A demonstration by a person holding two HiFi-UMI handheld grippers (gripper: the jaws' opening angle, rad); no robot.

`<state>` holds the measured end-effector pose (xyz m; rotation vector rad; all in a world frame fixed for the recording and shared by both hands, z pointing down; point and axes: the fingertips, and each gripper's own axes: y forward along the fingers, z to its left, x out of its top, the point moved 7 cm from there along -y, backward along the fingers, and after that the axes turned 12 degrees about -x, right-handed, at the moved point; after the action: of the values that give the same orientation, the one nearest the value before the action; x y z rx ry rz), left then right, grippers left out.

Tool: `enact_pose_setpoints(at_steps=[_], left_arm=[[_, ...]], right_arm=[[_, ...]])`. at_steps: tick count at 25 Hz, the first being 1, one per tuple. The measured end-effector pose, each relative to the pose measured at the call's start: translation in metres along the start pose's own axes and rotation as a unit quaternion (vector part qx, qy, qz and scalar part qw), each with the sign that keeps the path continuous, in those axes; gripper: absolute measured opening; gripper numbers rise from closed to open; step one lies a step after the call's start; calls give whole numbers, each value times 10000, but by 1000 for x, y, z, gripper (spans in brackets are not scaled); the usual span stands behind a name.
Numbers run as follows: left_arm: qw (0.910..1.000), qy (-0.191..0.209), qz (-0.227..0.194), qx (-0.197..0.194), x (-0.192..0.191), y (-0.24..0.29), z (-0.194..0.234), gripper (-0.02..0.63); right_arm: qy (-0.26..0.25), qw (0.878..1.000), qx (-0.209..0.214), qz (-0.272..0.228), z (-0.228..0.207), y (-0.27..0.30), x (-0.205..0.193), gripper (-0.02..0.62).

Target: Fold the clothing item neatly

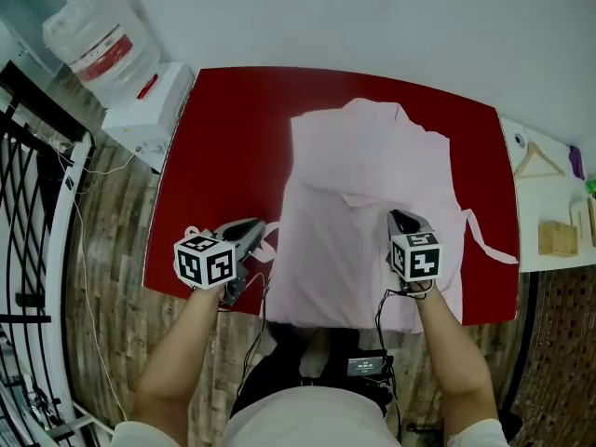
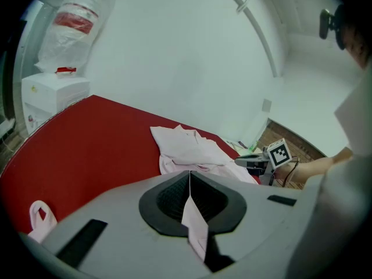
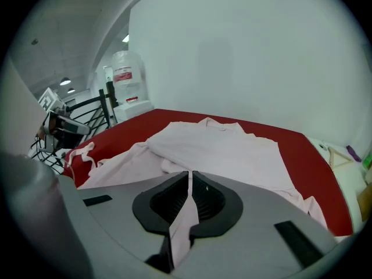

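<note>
A pale pink garment (image 1: 368, 203) lies spread on the red table (image 1: 223, 138), its collar at the far side and its hem hanging over the near edge. My left gripper (image 1: 256, 227) is at the garment's near left edge, shut on a fold of the pink cloth (image 2: 195, 214). My right gripper (image 1: 397, 218) sits over the garment's right half, shut on another pinch of cloth (image 3: 185, 211). A thin tie strap (image 1: 488, 240) trails off to the right. In the left gripper view a looped strap (image 2: 39, 216) lies on the red top.
A white water dispenser (image 1: 149, 110) with a large bottle (image 1: 98, 31) stands at the table's far left corner. Black metal railing (image 1: 28, 250) runs along the left. To the right, a white surface holds a wooden hanger (image 1: 538, 161) and a wooden block (image 1: 557, 238).
</note>
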<state>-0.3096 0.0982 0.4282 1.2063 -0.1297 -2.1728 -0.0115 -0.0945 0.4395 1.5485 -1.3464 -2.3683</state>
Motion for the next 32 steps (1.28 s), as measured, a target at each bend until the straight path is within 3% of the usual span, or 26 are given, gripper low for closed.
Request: enact_pose_setpoints(at_steps=[14, 21, 25, 32], left_arm=[[9953, -662, -445, 549, -67, -91, 27, 7], [9903, -887, -678, 830, -99, -133, 32, 8], [9850, -1059, -895, 1025, -117, -161, 35, 8], [9694, -1498, -1362, 1389, -148, -208, 45, 8]], right_arm=[[-454, 9961, 758, 32, 127, -2, 4, 28], [-759, 9875, 1383, 77, 206, -8, -1, 28], [-1086, 9751, 1932, -31, 263, -16, -1, 28], [-1711, 9390, 2981, -126, 378, -34, -14, 29]])
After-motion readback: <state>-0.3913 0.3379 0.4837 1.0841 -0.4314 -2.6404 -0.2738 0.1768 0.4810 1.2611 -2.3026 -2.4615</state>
